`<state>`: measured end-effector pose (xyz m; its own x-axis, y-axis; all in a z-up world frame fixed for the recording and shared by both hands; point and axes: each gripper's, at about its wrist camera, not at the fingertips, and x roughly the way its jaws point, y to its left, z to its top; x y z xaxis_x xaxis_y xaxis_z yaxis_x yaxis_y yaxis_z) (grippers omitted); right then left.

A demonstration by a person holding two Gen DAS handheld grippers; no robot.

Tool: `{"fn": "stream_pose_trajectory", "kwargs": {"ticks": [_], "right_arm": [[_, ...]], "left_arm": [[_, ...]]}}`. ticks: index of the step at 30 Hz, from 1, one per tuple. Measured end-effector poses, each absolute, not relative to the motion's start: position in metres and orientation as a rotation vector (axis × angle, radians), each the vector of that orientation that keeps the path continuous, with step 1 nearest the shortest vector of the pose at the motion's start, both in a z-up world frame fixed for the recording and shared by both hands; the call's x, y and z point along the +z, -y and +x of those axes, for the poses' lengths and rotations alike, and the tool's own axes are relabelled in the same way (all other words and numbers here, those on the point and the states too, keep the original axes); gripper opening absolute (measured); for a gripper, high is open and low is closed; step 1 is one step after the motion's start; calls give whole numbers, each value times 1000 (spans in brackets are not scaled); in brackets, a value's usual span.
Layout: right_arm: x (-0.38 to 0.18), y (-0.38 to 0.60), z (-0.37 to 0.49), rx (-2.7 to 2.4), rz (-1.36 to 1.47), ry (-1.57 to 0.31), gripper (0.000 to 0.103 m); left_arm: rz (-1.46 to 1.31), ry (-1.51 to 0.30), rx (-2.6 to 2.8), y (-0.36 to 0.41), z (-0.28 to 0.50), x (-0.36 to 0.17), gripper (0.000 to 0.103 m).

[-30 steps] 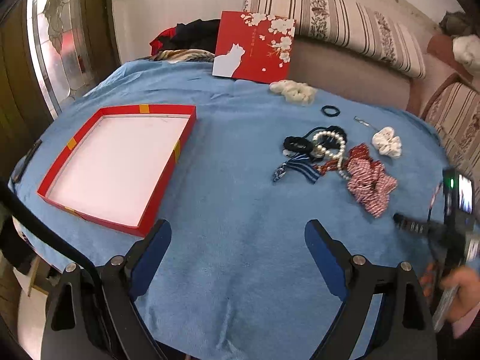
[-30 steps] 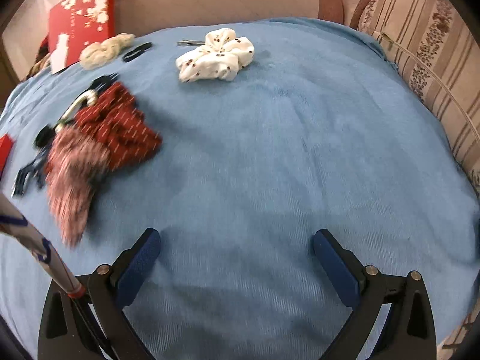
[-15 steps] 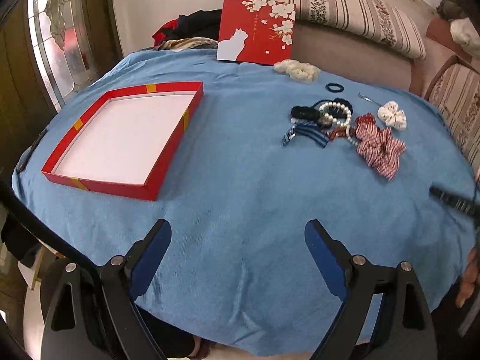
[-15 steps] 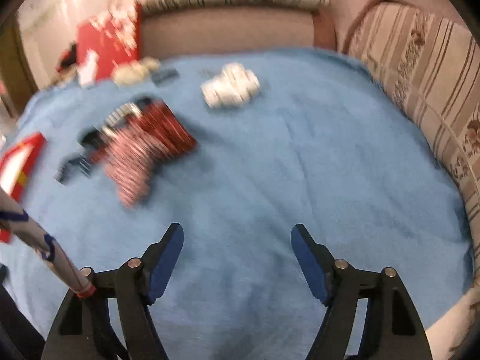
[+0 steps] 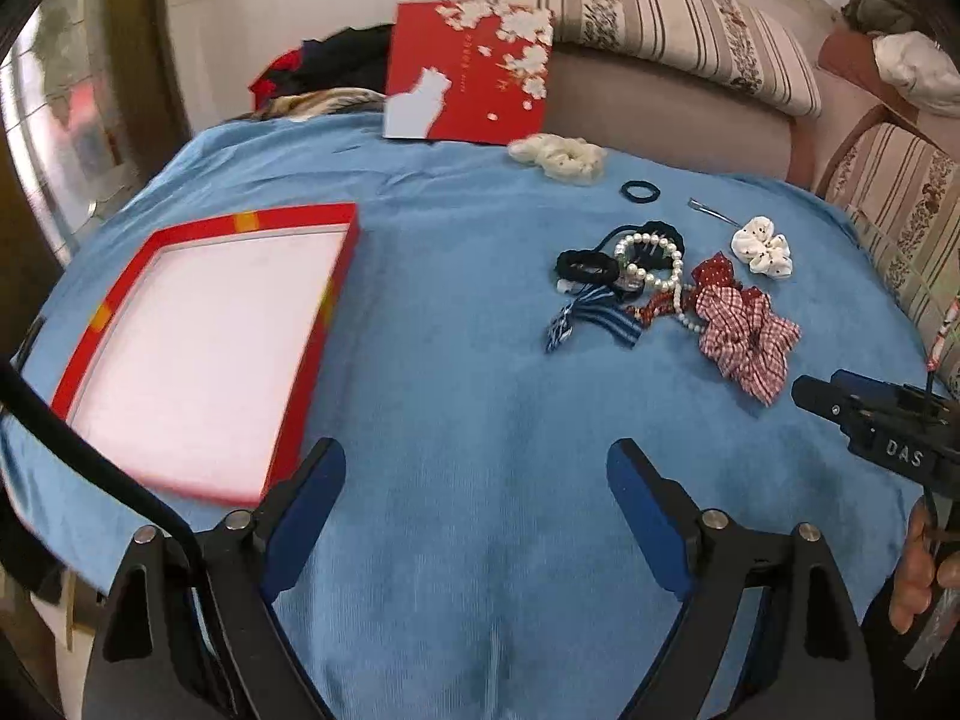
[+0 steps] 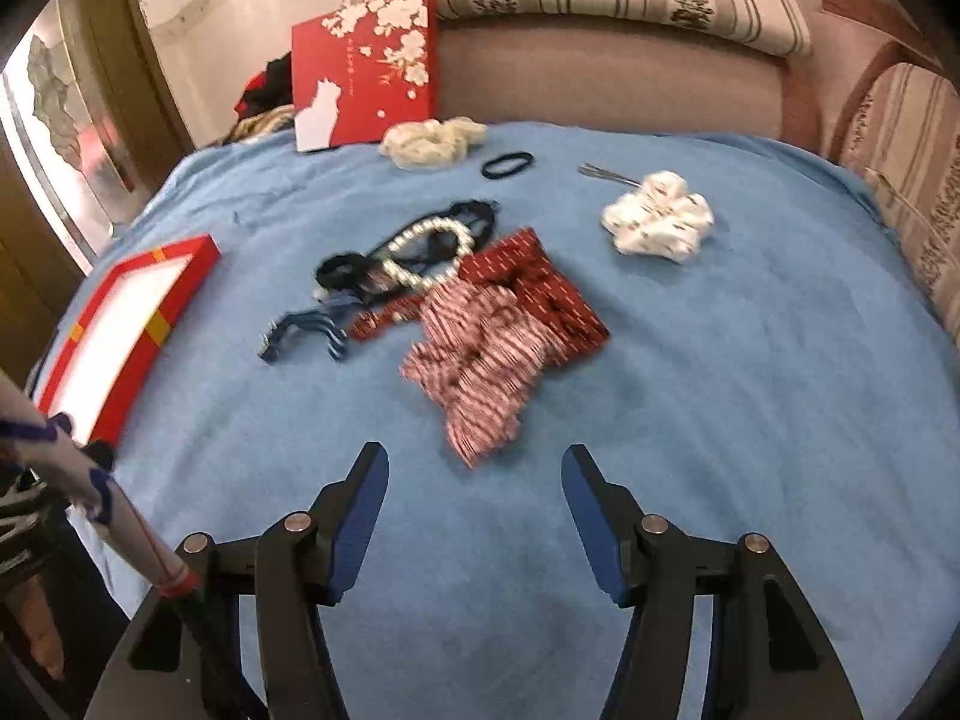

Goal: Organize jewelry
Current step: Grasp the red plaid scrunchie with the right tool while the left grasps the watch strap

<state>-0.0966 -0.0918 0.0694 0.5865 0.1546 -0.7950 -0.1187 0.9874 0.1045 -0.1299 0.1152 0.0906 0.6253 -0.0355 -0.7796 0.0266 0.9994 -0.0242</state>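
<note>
A pile of accessories lies mid-table: a pearl bracelet (image 5: 651, 264) (image 6: 429, 258), black hair ties (image 5: 585, 267), a blue striped bow (image 5: 591, 318) (image 6: 306, 330), and red patterned scrunchies (image 5: 744, 330) (image 6: 492, 348). A white dotted scrunchie (image 5: 762, 246) (image 6: 657, 222), a cream scrunchie (image 5: 558, 156) (image 6: 432, 141), a black hair tie (image 5: 640, 191) (image 6: 507, 165) and a metal hairpin (image 5: 711, 213) (image 6: 606, 175) lie apart. The open red box (image 5: 312, 330) (image 6: 180, 294) sits left. My left gripper (image 5: 477, 498) is open and empty beside the box. My right gripper (image 6: 474, 492) is open and empty, just short of the red scrunchies.
A red lid with white cat and blossoms (image 5: 468, 96) (image 6: 363, 69) leans at the table's back against a striped sofa (image 5: 660, 42). The blue cloth (image 5: 468, 408) covers the round table. The right gripper's body (image 5: 882, 426) shows at the left view's right edge.
The right gripper swung left toward the accessory pile and now faces the red scrunchies, its jaws narrower than a second ago. The left gripper drew back, then moved in, still open.
</note>
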Motion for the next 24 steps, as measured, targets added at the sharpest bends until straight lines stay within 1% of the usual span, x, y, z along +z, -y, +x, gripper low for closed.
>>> {"fn": "stream_pose_trajectory", "kwargs": {"ticks": [1, 4, 8, 15, 16, 17, 18, 19, 20, 21, 24], "right_arm": [[68, 90, -91, 165, 53, -936, 65], [63, 90, -76, 177, 98, -951, 65], [59, 88, -60, 180, 128, -957, 61], [48, 83, -46, 171, 124, -981, 59], [46, 83, -45, 166, 124, -984, 58], [43, 83, -43, 160, 122, -989, 53], [41, 83, -42, 156, 122, -994, 44], [38, 84, -41, 151, 124, -1002, 38], [36, 85, -40, 141, 129, -1001, 20], [34, 87, -39, 144, 144, -1013, 11], [41, 93, -47, 161, 194, -1005, 9]], "left_arm": [[-18, -912, -55, -115, -119, 88, 73], [-36, -967, -106, -111, -86, 77, 59], [-23, -1006, -154, -100, -50, 59, 59], [-26, -1077, -227, -77, -3, 31, 58], [-31, -1084, -232, -76, -1, 29, 55], [-39, -1091, -237, -74, 0, 27, 49], [-38, -1105, -232, -71, 1, 25, 29], [-26, -1110, -216, -69, 2, 23, 11], [-16, -1110, -197, -67, 2, 24, 10], [-28, -1112, -206, -68, 2, 25, 9], [-98, -1113, -232, -76, -7, 36, 9]]}}
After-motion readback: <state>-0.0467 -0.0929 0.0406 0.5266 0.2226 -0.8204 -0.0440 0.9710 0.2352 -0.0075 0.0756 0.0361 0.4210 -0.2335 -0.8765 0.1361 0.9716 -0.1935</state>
